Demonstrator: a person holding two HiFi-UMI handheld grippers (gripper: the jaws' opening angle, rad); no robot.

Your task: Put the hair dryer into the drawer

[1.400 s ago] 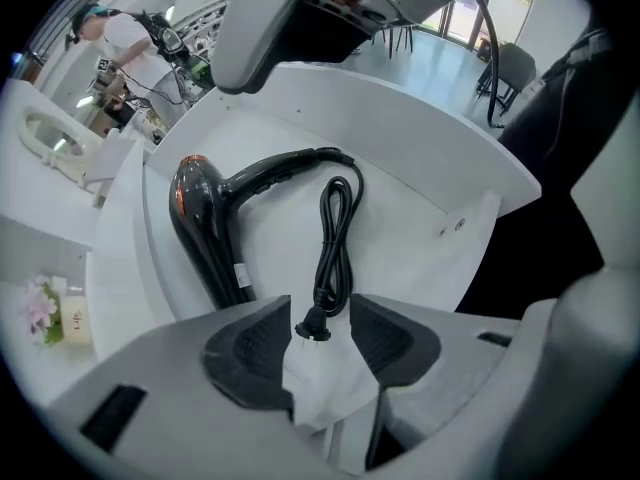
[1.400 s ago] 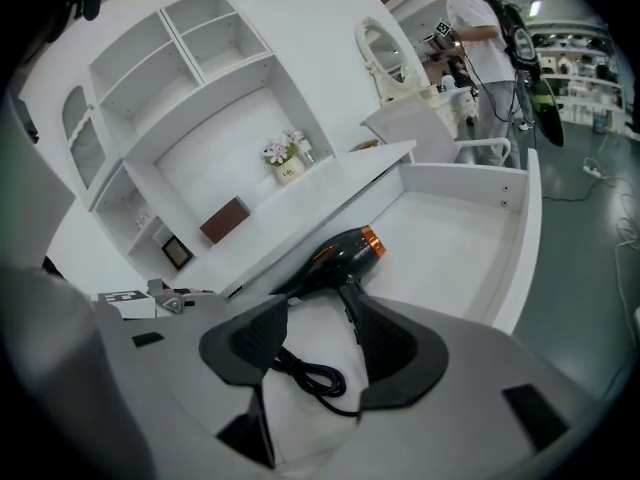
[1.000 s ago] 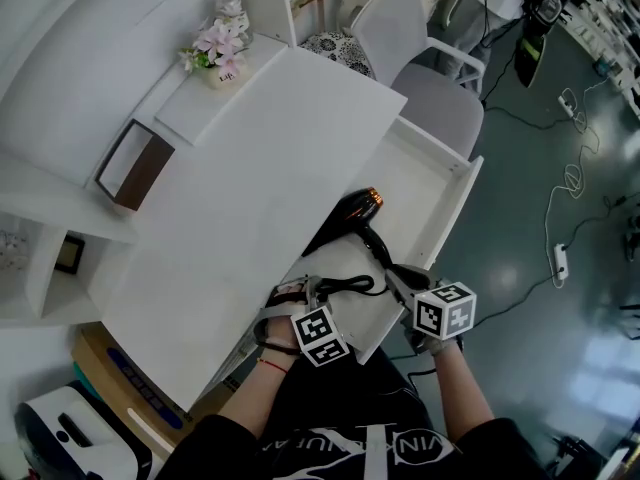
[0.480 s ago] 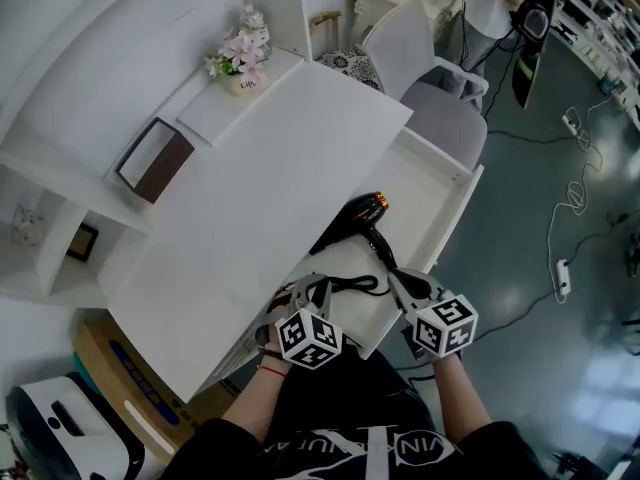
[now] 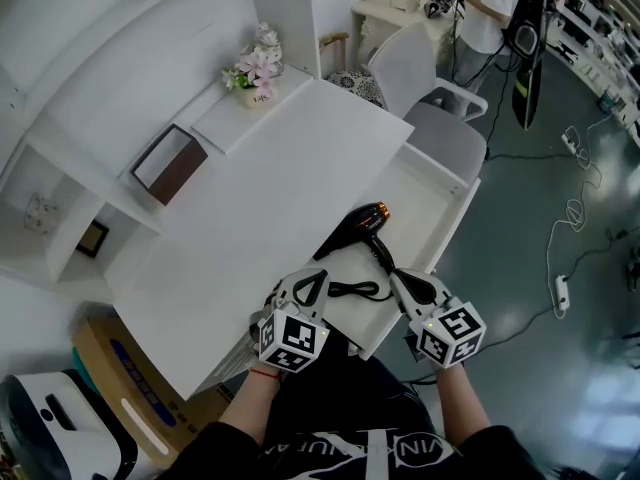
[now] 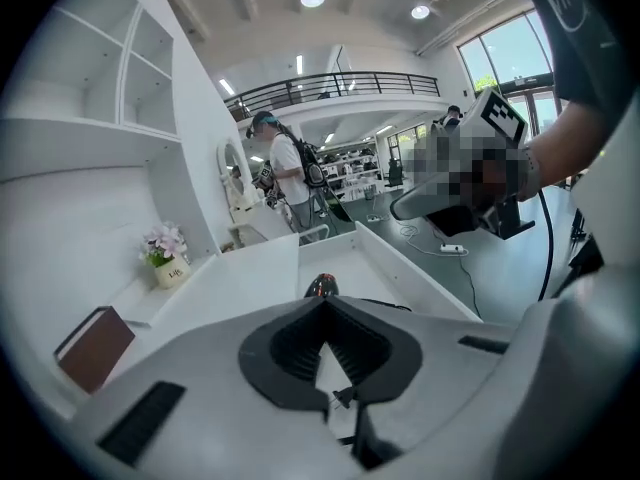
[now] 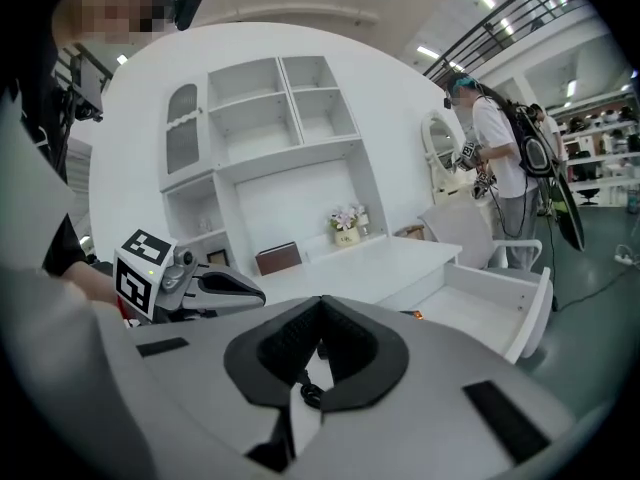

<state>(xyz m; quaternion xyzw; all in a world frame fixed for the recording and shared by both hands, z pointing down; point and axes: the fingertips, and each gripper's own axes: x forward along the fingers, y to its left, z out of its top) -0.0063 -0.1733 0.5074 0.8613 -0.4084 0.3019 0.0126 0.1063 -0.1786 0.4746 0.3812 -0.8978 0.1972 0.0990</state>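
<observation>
In the pulled-out drawer (image 5: pixel 452 230) along the right edge of the white worktop (image 5: pixel 270 208), the black hair dryer (image 5: pixel 358 223) is seen lying close to the worktop's edge. Its cord (image 5: pixel 355 290) is looped on the drawer floor nearer the person. The left gripper (image 5: pixel 312 276) is held above the near end of the drawer, by the worktop's edge. Its jaws are closed tip to tip, with nothing gripped between them. The right gripper (image 5: pixel 402 280) is held above the drawer's outer rim, with the cord between the two grippers; its jaws are likewise closed and nothing is held. Beyond the hair dryer, the far stretch of the drawer floor is left bare up to the end wall. A white chair (image 5: pixel 440 128) stands just past that end. The worktop's broad middle is unoccupied. A flower pot (image 5: pixel 258 68) and a brown box (image 5: pixel 170 163) are kept to its far left margin. To the right of the drawer, open floor is crossed by cables (image 5: pixel 575 178).
</observation>
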